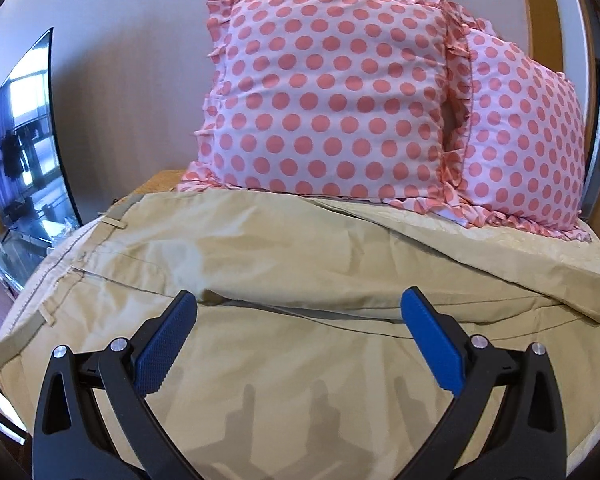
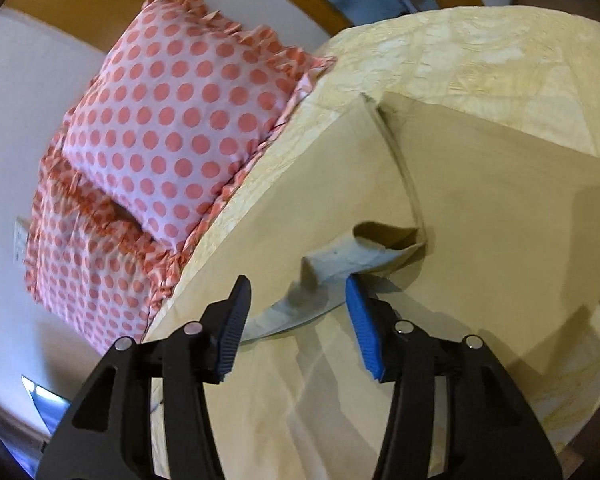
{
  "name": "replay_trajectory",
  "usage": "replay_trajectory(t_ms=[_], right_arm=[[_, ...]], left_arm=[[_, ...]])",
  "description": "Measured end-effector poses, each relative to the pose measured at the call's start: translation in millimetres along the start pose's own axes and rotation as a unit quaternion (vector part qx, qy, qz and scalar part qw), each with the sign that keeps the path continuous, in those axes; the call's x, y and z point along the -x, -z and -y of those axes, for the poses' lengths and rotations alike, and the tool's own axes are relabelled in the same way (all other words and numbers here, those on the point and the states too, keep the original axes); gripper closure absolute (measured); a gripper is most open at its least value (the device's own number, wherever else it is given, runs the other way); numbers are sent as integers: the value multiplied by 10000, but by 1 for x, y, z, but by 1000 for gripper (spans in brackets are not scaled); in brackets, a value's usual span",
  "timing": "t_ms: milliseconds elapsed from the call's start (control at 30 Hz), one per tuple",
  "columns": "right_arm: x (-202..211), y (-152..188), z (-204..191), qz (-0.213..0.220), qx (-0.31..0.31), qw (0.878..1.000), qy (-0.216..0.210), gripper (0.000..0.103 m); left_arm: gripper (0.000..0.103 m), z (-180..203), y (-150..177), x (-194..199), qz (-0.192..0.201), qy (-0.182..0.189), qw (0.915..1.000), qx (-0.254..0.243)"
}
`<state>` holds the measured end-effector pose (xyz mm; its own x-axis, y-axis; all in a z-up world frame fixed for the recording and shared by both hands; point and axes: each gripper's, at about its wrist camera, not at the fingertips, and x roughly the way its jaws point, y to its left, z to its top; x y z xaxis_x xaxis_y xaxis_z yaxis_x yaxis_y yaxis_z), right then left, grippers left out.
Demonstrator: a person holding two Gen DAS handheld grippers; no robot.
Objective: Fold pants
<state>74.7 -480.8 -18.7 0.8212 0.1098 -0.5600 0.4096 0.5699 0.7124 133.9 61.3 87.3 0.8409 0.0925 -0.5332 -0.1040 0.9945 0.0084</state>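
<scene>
- both tools gape apart, holding nothing — left tool [image 1: 298,304], right tool [image 2: 298,286].
- pants [image 1: 284,256] lie spread on the bed [image 2: 480,52], near the dotted pillows [image 1: 332,96].
- i worry the turned-up hem [image 2: 364,252] slips the right tool's bite — one layer only, a skewed fold.

Beige pants [image 1: 260,256], pale yellow bedspread [image 2: 480,56], pink pillows [image 1: 332,96] with coral polka dots.
</scene>
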Motion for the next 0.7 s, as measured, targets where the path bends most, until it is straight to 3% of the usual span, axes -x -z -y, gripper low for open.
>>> replay_trajectory(t_ms=[133, 200, 233, 267, 367, 500, 700], right_arm=[[-1, 6, -7, 261, -23, 9988, 407, 53], [-5, 8, -15, 405, 263, 9968, 636, 59], [-7, 8, -16, 447, 390, 9960, 669, 86], [-10, 8, -10, 383, 403, 9973, 485, 99], [-8, 3, 9, 317, -5, 9993, -204, 102], [29, -9, 11, 967, 153, 9919, -813, 102], [67, -23, 18, 1512, 150, 9833, -997, 102]], left_arm=[[1, -9, -3, -2, 42, -144, 9999, 6], [1, -12, -3, -1, 77, -81, 9999, 10], [1, -16, -3, 0, 131, 28, 9999, 27], [1, -19, -3, 1, 166, 143, 9997, 64], [1, -29, -10, -1, 81, 288, 9994, 168], [1, -45, -24, -13, -132, 594, 9969, 497], [1, -63, -46, -56, -740, 1135, 9823, 1295]])
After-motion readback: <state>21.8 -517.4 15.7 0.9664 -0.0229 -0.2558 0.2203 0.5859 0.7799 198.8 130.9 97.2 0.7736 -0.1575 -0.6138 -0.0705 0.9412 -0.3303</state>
